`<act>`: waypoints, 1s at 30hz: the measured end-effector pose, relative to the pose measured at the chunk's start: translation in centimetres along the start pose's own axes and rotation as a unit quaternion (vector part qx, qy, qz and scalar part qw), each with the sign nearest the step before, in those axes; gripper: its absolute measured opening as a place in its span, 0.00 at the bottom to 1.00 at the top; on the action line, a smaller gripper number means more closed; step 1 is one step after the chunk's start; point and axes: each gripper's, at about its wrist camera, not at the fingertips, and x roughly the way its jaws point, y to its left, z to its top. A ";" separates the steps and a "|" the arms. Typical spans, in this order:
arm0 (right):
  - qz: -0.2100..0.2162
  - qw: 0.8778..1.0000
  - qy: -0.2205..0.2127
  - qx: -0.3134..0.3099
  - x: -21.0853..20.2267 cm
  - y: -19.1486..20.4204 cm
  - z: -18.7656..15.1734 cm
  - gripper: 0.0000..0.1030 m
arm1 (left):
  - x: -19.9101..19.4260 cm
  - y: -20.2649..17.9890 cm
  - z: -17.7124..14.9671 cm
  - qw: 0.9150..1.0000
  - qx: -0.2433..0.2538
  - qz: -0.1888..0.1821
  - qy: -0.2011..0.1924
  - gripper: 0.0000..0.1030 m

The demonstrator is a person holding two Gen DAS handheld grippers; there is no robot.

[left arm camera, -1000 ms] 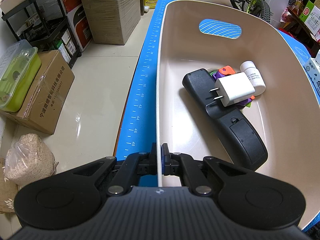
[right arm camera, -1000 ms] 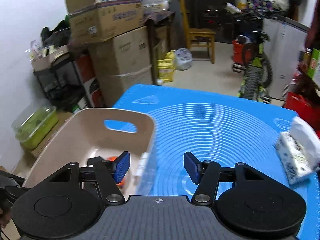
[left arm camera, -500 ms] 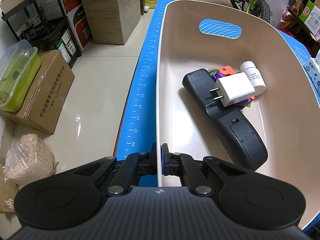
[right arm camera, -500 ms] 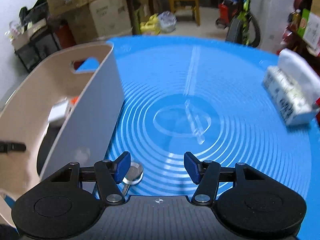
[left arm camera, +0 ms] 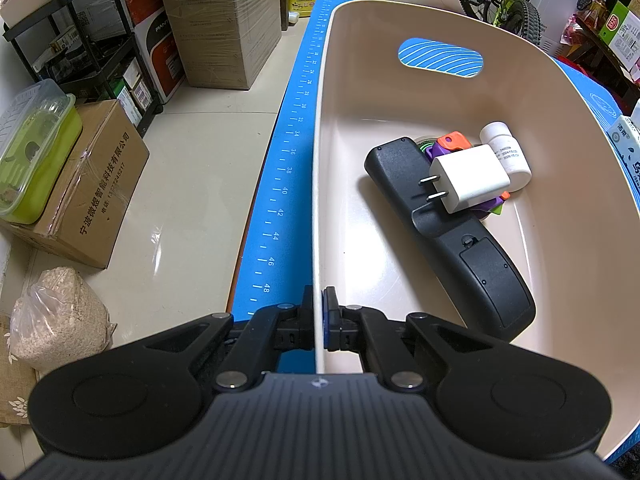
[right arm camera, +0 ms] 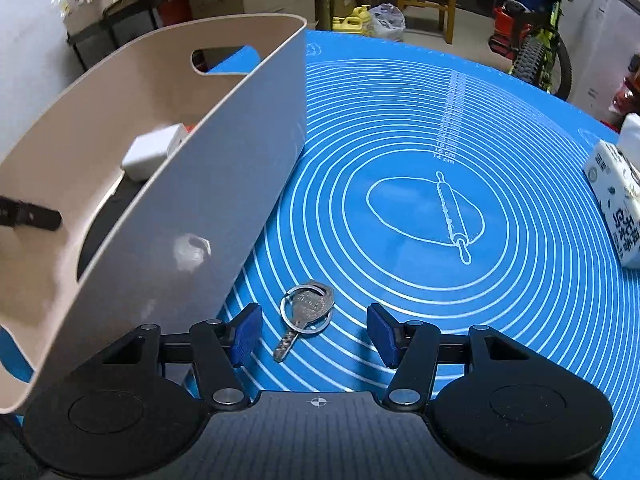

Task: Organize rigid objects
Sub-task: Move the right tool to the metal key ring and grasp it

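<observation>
My left gripper (left arm camera: 319, 312) is shut on the near rim of the beige basket (left arm camera: 320, 184). Inside the basket lie a black remote (left arm camera: 456, 236), a white plug charger (left arm camera: 468, 182), a white pill bottle (left arm camera: 506, 152) and small orange and purple pieces (left arm camera: 452, 142). In the right wrist view the basket (right arm camera: 224, 184) stands to the left on the blue mat (right arm camera: 420, 128). A silver key on a ring (right arm camera: 306, 312) lies on the mat just ahead of my right gripper (right arm camera: 314, 330), between its open blue fingertips. The left gripper's finger (right arm camera: 30, 216) shows at the basket's far side.
A tissue pack (right arm camera: 616, 196) lies at the mat's right edge. Left of the table are cardboard boxes (left arm camera: 92, 184), a green lidded container (left arm camera: 32, 148) and a bag of grain (left arm camera: 56, 320) on the floor. A bicycle (right arm camera: 536, 52) stands behind.
My right gripper has dropped from high above the table down towards the mat, and the key has come between its open fingers. The left gripper has not moved.
</observation>
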 end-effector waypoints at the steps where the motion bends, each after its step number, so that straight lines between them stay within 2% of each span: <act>1: -0.002 1.000 0.002 -0.003 0.3 0.1 0.0 0.62 | 0.0 0.0 0.0 1.000 0.000 0.000 0.000 0.04; 4: -0.003 1.000 0.009 -0.011 0.9 0.5 -0.1 0.59 | 0.0 0.0 0.0 1.000 0.000 0.000 0.000 0.04; 8: -0.004 1.000 0.004 -0.013 1.0 0.4 0.0 0.48 | 0.0 0.0 0.0 1.000 0.000 0.000 0.000 0.04; 16: -0.015 1.000 -0.013 -0.018 0.2 0.2 1.0 0.40 | 0.0 0.0 0.0 1.000 0.000 0.000 0.000 0.04; 21: -0.015 1.000 -0.005 -0.012 0.7 -0.3 1.0 0.24 | 0.0 0.0 0.0 1.000 0.000 0.000 0.000 0.04; 30: -0.016 0.999 -0.008 -0.033 0.8 0.0 1.0 0.20 | 0.0 0.0 0.0 1.000 0.000 0.000 0.000 0.04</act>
